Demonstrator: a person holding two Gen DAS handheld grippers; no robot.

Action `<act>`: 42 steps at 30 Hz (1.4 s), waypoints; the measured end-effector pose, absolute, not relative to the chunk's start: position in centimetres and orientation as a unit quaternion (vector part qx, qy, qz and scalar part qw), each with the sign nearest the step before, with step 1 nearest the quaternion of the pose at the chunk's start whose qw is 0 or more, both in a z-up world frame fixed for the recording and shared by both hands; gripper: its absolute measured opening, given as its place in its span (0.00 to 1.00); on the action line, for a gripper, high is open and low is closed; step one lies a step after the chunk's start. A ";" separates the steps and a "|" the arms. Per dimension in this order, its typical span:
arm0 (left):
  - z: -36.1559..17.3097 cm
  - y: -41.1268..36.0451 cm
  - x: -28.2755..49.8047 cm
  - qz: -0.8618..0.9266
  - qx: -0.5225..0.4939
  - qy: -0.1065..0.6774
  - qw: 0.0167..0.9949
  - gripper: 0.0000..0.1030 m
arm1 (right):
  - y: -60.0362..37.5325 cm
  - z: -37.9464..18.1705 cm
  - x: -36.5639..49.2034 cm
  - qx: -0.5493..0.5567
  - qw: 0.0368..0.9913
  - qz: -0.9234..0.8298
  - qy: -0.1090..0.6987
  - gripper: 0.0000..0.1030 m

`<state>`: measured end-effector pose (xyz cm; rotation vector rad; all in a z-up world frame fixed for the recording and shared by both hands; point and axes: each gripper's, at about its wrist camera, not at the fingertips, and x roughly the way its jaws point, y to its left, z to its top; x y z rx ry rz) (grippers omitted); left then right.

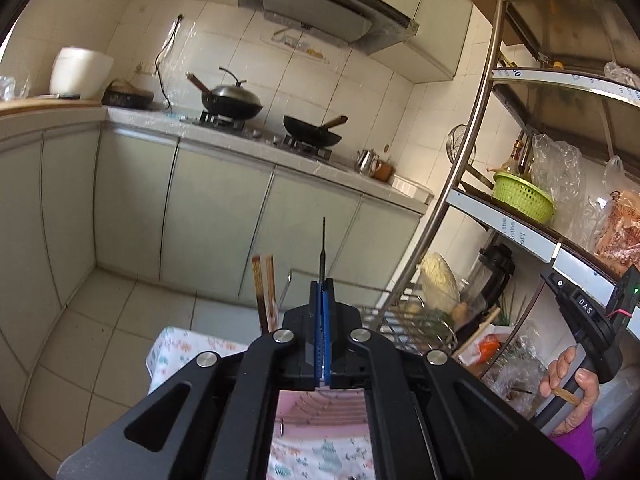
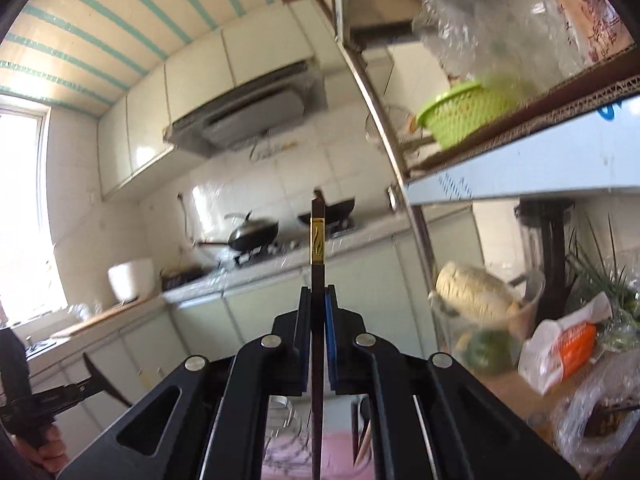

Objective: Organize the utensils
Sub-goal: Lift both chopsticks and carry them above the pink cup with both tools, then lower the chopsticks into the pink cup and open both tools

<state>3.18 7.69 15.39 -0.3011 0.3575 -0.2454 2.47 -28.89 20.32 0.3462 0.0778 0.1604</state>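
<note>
Both grippers are raised above the table, each carrying one dark chopstick, so the step in hand looks like the carry between pick-up and put-away. The left gripper point(image 1: 323, 286) has its jaws fully closed on a thin black chopstick point(image 1: 323, 248) whose pointed tip sticks up past the blue pads. The right gripper point(image 2: 319, 294) is clamped on a dark chopstick with a gold band point(image 2: 318, 240), the stick running through the jaws and out above and below. Low in the left view, just left of the gripper, wooden chopsticks point(image 1: 265, 292) stand upright beside a wire dish rack point(image 1: 404, 316) on the patterned tablecloth point(image 1: 176, 344). The next move probably calls for lowering each stick end-first among those upright ones, keeping it vertical, then letting go.
</note>
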 end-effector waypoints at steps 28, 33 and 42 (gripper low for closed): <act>8.9 7.2 8.6 -0.090 -0.132 0.267 0.950 0.00 | -27.1 11.7 4.5 0.143 0.986 0.031 0.080 0.06; 7.6 7.2 9.2 -0.083 -0.132 0.284 0.946 0.00 | -27.3 10.2 5.1 0.156 0.981 0.036 0.108 0.06; 5.9 8.0 10.4 -0.077 -0.150 0.305 0.937 0.00 | -27.0 8.8 6.1 0.148 0.979 0.042 0.135 0.06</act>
